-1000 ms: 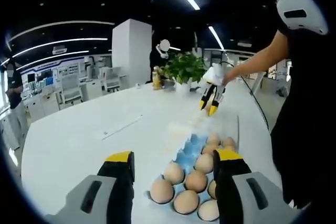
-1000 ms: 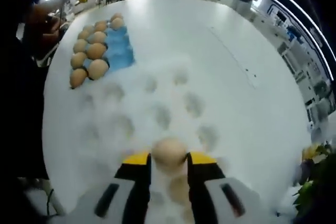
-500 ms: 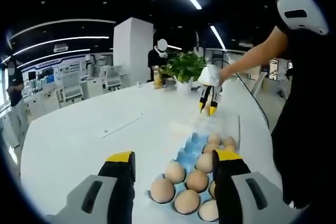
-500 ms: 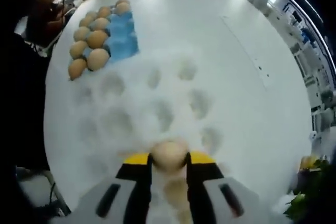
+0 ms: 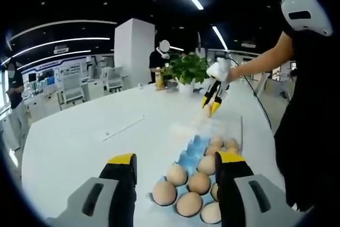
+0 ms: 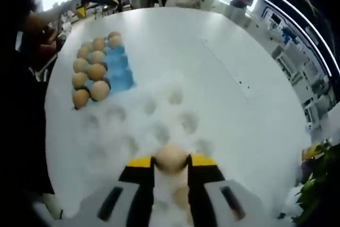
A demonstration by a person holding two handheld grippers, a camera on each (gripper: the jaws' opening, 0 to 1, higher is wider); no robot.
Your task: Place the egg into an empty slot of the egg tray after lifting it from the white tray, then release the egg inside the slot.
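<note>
Egg: clamped between the right gripper fingers, above the white tray.
Egg tray: blue, beyond the white tray, mostly filled.
Left gripper: fingers spread, holding nothing, above the egg tray.
Advice: I would carry the egg level to a bare blue slot, lower gently, then open.

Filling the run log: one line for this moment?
right gripper: shut on egg | above white tray | left gripper: open, idle | blue egg tray: slots free
</note>
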